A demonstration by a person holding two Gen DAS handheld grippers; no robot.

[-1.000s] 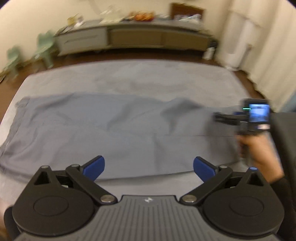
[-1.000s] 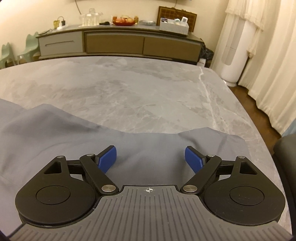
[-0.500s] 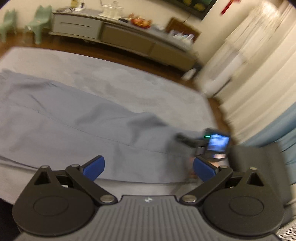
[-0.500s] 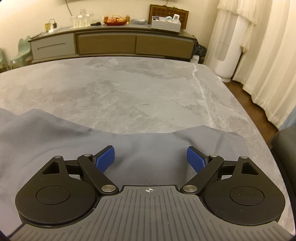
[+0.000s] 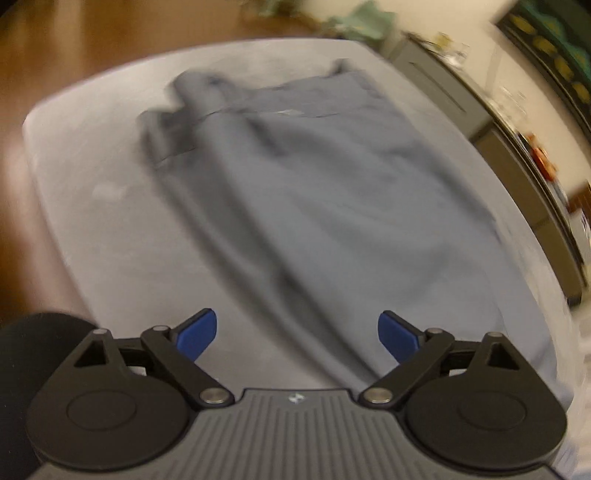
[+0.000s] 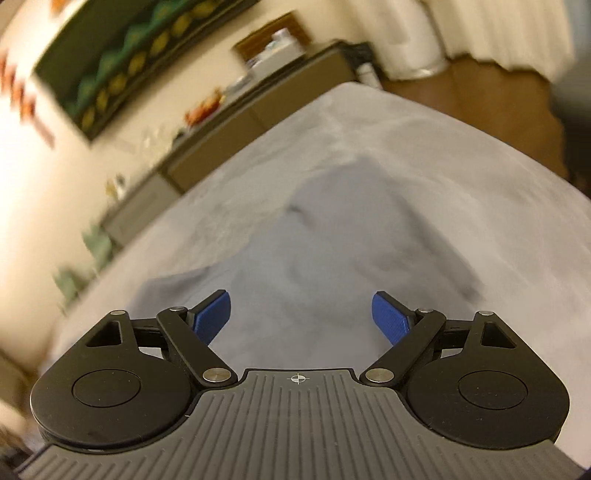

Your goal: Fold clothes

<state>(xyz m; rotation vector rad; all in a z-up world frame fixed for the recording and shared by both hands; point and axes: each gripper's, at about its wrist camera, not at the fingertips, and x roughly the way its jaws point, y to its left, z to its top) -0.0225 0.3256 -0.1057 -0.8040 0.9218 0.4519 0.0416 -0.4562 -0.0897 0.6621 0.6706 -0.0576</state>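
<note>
Both the left claw [image 5: 296, 334] and right claw [image 6: 301, 315] gape wide, holding nothing. The trousers [image 5: 332, 206] ahead lie rumpled; a shallow pinch risks catching one layer only.

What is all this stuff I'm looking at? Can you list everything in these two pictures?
Garment: one, grey-blue, spread lengthwise on the table, wrinkled at its far end; looks like trousers, though blur hides the details.
Table: one, pale grey marbled top, under the garment.
Floor: brown wood, around the table.
Sideboard: one, long and low, grey and brown fronts, against the wall; small items on top are too blurred to name.
Wall picture: one, dark with green and yellow shapes, above the sideboard.
Curtains: pale cream, far right of the right wrist view.
Left gripper: black with blue fingertips, open, above the garment's near end.
Right gripper: black with blue fingertips, open, above the garment.
</note>
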